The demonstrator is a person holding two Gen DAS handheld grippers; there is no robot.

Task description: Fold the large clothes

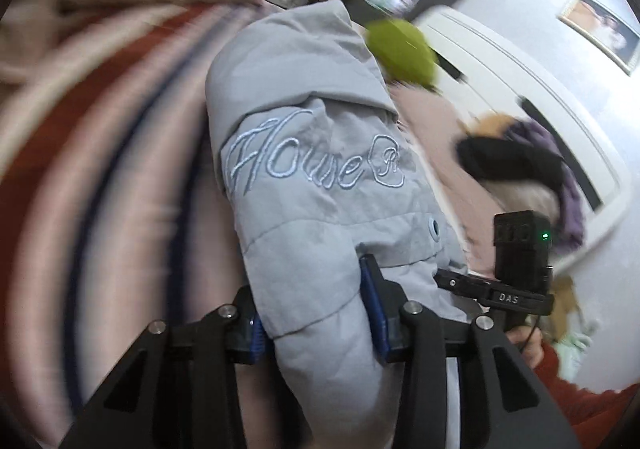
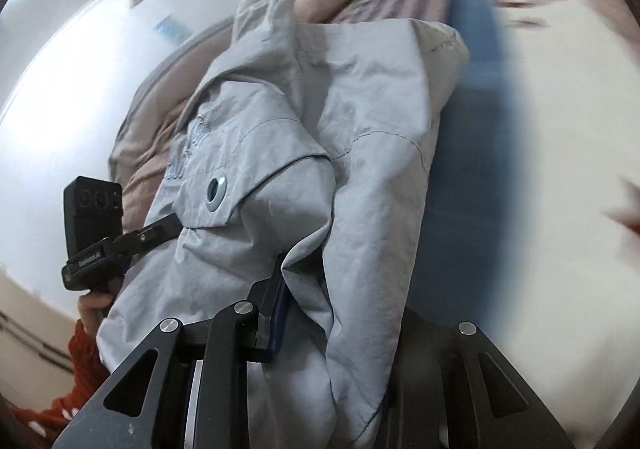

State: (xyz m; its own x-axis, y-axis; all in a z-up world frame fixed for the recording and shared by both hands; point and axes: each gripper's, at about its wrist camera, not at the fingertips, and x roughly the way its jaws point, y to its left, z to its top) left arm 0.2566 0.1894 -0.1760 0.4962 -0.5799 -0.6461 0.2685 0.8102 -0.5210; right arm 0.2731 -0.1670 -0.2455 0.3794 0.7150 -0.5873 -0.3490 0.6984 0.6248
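A light grey padded jacket [image 1: 320,153] with pale blue embroidered lettering and a round snap hangs bunched between both grippers. In the left wrist view my left gripper [image 1: 316,323] is shut on a thick fold of it, blue pads pressing on both sides. In the right wrist view my right gripper [image 2: 336,329] is shut on another bunch of the same jacket [image 2: 360,121]. One black finger [image 2: 274,309] shows there, and cloth hides the other. Each view catches the other hand-held unit at its edge, held by a hand with a red sleeve.
Blurred striped bedding [image 1: 132,177] in red, pink and blue lies under the jacket. A green round thing [image 1: 404,49], a heap of dark and purple clothes [image 1: 528,165] and a white bed frame [image 1: 532,85] are to the right. A framed picture [image 1: 600,33] hangs on the wall.
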